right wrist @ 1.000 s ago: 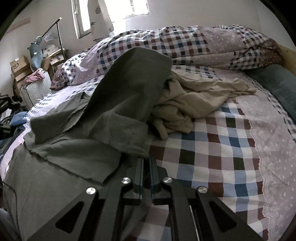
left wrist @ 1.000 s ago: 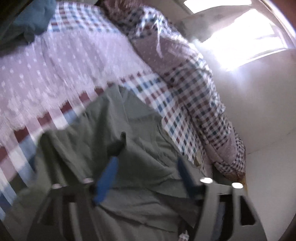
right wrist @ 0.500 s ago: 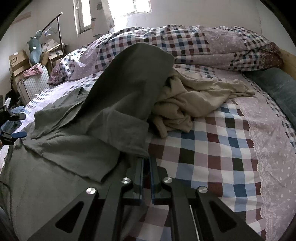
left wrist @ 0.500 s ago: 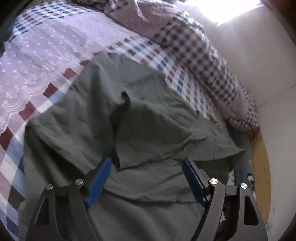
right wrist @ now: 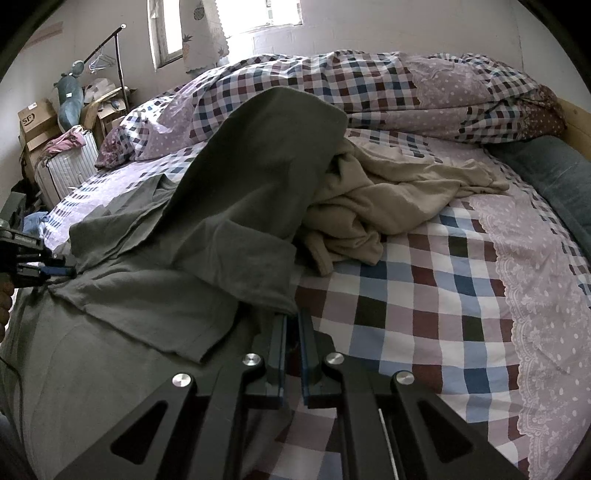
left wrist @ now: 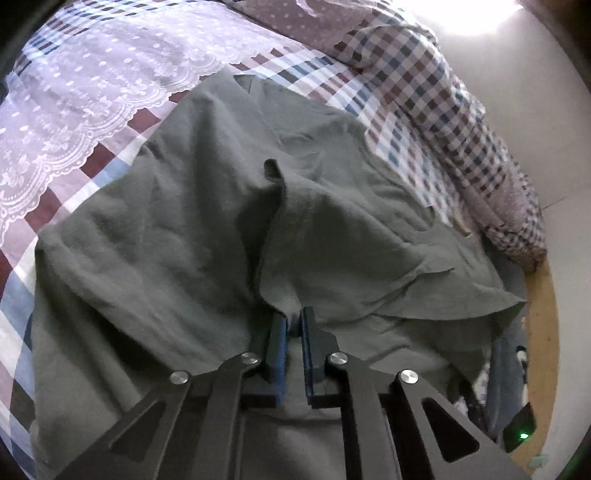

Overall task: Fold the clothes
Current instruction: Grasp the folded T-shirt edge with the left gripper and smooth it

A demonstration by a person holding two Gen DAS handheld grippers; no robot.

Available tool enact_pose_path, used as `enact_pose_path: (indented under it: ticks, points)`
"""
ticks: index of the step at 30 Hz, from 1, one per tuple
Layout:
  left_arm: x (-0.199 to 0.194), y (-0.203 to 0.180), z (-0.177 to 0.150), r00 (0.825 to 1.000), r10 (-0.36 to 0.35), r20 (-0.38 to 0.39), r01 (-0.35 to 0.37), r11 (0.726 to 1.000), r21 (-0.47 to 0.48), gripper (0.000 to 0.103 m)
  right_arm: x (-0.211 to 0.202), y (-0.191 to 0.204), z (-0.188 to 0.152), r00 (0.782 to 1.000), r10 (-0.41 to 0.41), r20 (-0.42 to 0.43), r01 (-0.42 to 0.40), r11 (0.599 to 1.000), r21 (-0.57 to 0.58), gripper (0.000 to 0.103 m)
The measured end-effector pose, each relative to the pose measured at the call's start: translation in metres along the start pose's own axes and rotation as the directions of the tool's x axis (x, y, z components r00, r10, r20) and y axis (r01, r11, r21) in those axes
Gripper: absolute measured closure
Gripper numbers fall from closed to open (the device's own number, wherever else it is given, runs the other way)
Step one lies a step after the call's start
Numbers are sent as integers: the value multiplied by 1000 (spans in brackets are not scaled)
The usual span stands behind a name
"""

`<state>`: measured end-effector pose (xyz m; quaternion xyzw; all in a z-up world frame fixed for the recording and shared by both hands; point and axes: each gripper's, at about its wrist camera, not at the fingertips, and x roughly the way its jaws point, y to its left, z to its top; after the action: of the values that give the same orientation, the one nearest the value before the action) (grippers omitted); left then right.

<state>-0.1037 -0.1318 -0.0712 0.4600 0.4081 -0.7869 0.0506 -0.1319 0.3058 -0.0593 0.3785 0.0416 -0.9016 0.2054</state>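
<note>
Your bed (right wrist: 424, 306) wears a checked sheet; on it lie a grey-green garment (right wrist: 155, 295), a beige garment (right wrist: 388, 199) and a rolled checked duvet (right wrist: 369, 85).

the letters "sf" stand in a dark round logo on a brown cardboard box (right wrist: 37, 120) by the wall.

Left wrist view: looks steeply down along the left gripper (left wrist: 293, 314), close over a grey-green garment (left wrist: 184, 240) on a checked bedsheet (left wrist: 110, 155); wall at upper right. Right wrist view: set low at the bed's edge behind the right gripper (right wrist: 293, 321), facing across the bed to the rolled quilt (right wrist: 369, 85) and window (right wrist: 273, 14). Both share the garment (right wrist: 240, 184); the left gripper (right wrist: 55, 271) appears at the right view's left edge.
</note>
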Motion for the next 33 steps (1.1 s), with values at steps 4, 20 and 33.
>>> enact_pose_path:
  ticks: [4, 20, 33]
  points:
    - [-37, -15, 11, 984, -162, 79, 163, 987, -6, 99, -1, 0, 0, 1000, -2, 2, 2, 1000, 1, 99]
    - [-37, 11, 99, 978, -74, 194, 101, 985, -137, 43, 0, -1, 0, 1000, -12, -3, 12, 1000, -6, 99]
    - [-9, 38, 47, 993, -19, 113, 34, 990, -140, 42, 0, 2, -1, 1000, -22, -5, 22, 1000, -20, 99]
